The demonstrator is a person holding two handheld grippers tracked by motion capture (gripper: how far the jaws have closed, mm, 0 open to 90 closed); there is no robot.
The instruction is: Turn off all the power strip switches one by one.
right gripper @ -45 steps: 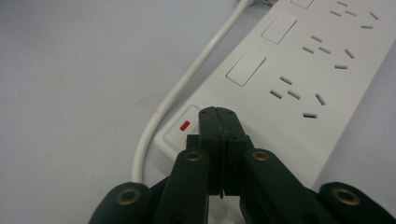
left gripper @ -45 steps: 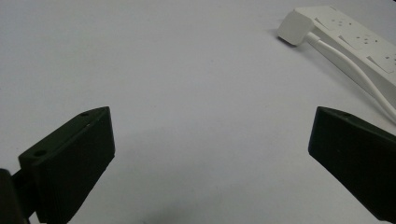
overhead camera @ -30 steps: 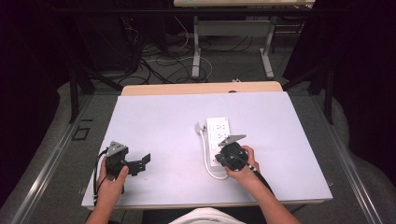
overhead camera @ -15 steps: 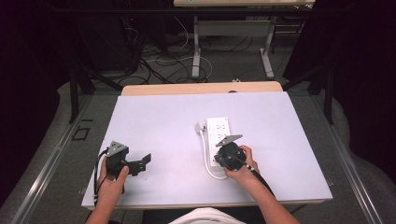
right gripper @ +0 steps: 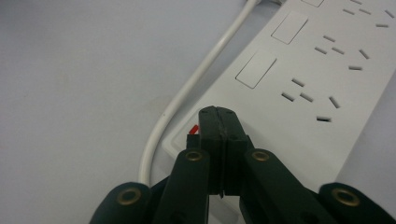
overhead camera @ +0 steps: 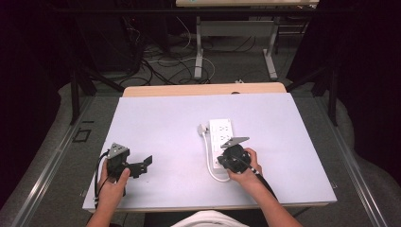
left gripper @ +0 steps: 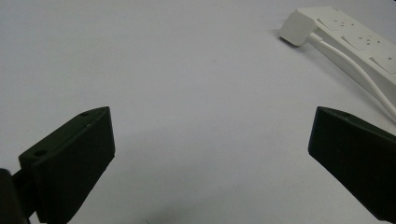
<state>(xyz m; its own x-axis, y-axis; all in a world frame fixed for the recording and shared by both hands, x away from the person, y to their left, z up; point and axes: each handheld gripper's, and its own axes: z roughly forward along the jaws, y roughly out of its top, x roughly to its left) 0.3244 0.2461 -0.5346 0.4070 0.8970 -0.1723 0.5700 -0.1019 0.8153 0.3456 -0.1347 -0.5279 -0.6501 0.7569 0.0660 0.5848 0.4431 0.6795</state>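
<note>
Presently, right tongs (right gripper: 218,122) are closed, tips pressed at the red switch (right gripper: 193,128) on the strip (overhead camera: 222,137) (white, mid-tabletop (overhead camera: 156,123)). Left tongs (left gripper: 210,154) gape wide above bare surface, well apart.

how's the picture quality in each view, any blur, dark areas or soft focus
High view: the pale table top is evenly lit, the surrounding floor falls into deep shadow. Left gripper view: the white plastic power strip is reasonably sharp, the near black jaws slightly soft. Right gripper view: the closed jaws are crisp, the table behind looks grainy and dim.
</note>
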